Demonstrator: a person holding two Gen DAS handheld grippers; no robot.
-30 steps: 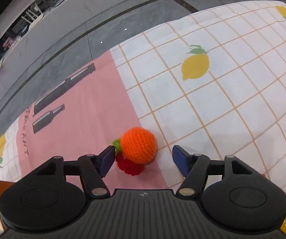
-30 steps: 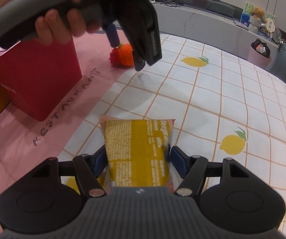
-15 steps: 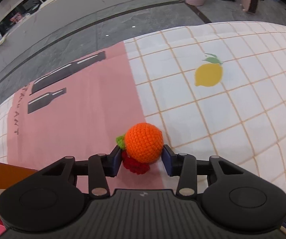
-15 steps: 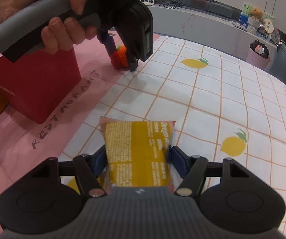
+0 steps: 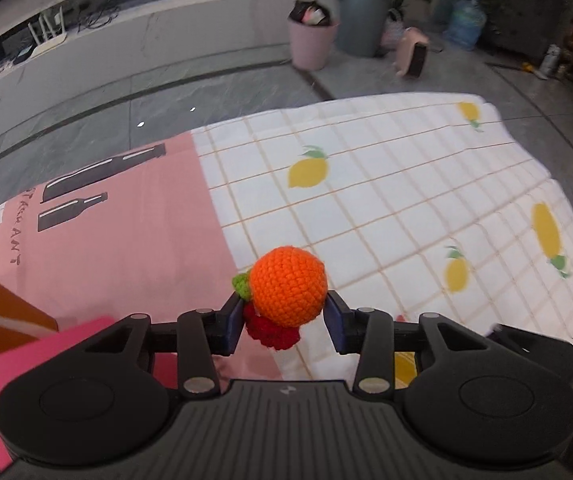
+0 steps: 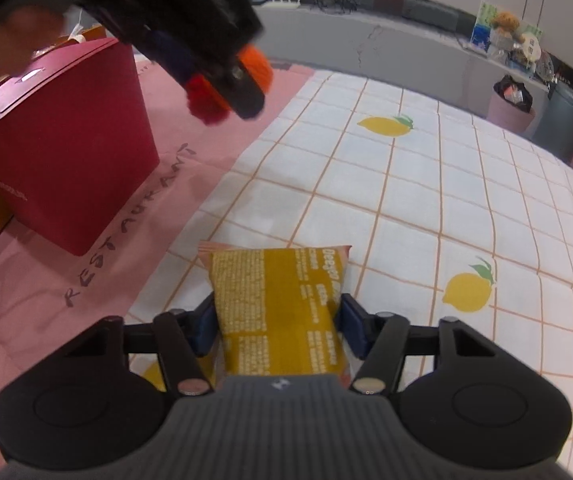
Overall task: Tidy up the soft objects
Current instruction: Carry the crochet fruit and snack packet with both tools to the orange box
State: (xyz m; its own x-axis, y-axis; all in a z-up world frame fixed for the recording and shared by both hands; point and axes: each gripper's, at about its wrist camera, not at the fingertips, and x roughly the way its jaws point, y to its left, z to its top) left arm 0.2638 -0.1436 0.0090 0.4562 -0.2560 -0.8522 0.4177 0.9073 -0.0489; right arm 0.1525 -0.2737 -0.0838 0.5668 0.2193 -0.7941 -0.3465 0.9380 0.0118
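Right wrist view: the left gripper (image 6: 222,80) pinches the orange toy (image 5: 288,286) clear of the cloth (image 6: 406,208), just right of the red box (image 6: 62,152). The right gripper (image 6: 276,326), jaws just narrowed, squeezes the yellow packet (image 6: 282,312), long axis pointing ahead.

My crocheted orange (image 5: 288,285) is a round ball of orange yarn with a small green leaf tuft on its left side and a ruffled red crochet piece (image 5: 272,330) hanging under it; it sits up off the cloth, pinched at its sides between my left tongs; from my other camera it shows blurred, so I think the red piece dangles lowest. My yellow snack packet (image 6: 280,306) is a puffy pillow-shaped bag with fine pale print and crimped pinkish ends; it lies lengthwise between my right tongs, over the checked lemon cloth.
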